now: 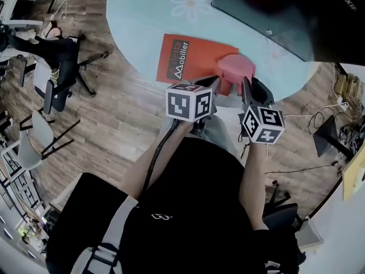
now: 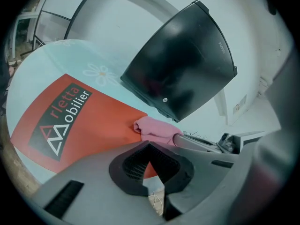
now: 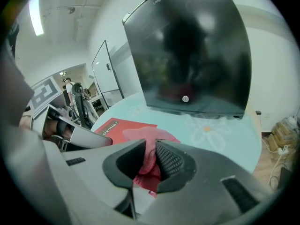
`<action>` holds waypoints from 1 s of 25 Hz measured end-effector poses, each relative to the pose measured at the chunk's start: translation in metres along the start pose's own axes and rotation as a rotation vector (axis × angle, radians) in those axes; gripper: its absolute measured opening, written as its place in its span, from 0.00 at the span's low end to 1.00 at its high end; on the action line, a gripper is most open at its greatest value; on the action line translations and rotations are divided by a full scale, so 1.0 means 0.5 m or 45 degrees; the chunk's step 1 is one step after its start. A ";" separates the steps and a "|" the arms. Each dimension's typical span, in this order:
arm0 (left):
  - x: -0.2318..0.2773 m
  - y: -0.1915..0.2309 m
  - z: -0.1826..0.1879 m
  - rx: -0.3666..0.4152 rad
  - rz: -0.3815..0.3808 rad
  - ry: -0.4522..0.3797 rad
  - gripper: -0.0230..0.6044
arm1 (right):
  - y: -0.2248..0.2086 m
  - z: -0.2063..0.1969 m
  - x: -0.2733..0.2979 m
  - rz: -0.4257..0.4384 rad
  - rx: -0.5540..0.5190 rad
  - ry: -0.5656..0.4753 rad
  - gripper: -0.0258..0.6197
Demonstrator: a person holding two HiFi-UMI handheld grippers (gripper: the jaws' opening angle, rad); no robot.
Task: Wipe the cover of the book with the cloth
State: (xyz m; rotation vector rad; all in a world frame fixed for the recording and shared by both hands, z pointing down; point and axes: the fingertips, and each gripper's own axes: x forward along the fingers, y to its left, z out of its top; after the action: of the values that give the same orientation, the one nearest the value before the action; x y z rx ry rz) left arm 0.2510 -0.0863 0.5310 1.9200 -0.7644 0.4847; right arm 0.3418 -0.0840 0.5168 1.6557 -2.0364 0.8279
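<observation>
- nearest, the right gripper (image 3: 151, 150) has its jaws pinched on a soft pink cloth (image 1: 236, 67); a fold of fabric bulges up between the ribbed pads.
- just left of it, the left gripper (image 2: 149, 145) has its jaws brought together at the tips with nothing between them. it sits at the near right edge of the book, and i cannot tell whether it presses down.
- the cloth lies bunched at the right corner of the flat orange-red book with white lettering (image 1: 188, 61), partly on the cover and partly off it.
- the book lies cover up, close to the near edge of the round pale-blue table with daisy prints (image 1: 137, 27).
- the cloth looks limp and light and will likely fold as it drags. a deep pinch on a gathered fold, as here, should carry it better than a corner grip.
- the book looks thin and light, with a smooth cover that may slide on the table. it is best pinned at a near edge or corner, clear of the wiping path.
- farthest, a black screen (image 1: 268, 10) stands at the far right, beyond the cloth.
</observation>
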 end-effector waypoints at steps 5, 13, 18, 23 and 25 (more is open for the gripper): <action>-0.011 0.011 -0.006 -0.012 0.011 -0.011 0.06 | 0.015 0.024 -0.007 0.019 0.031 -0.082 0.14; -0.101 0.086 0.024 -0.110 0.129 -0.169 0.06 | 0.158 0.151 0.026 0.267 -0.067 -0.236 0.14; -0.189 0.174 0.050 -0.223 0.257 -0.359 0.06 | 0.290 0.162 0.075 0.472 -0.176 -0.203 0.14; -0.274 0.244 0.030 -0.271 0.372 -0.452 0.06 | 0.399 0.123 0.110 0.626 -0.193 -0.143 0.14; -0.309 0.267 0.018 -0.290 0.417 -0.470 0.06 | 0.436 0.106 0.115 0.680 -0.181 -0.113 0.14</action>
State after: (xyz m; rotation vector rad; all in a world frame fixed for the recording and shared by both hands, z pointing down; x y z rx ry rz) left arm 0.0471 -0.0911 0.5169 1.6944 -1.3285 0.2248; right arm 0.1205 -0.1333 0.4698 1.0980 -2.5819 0.7541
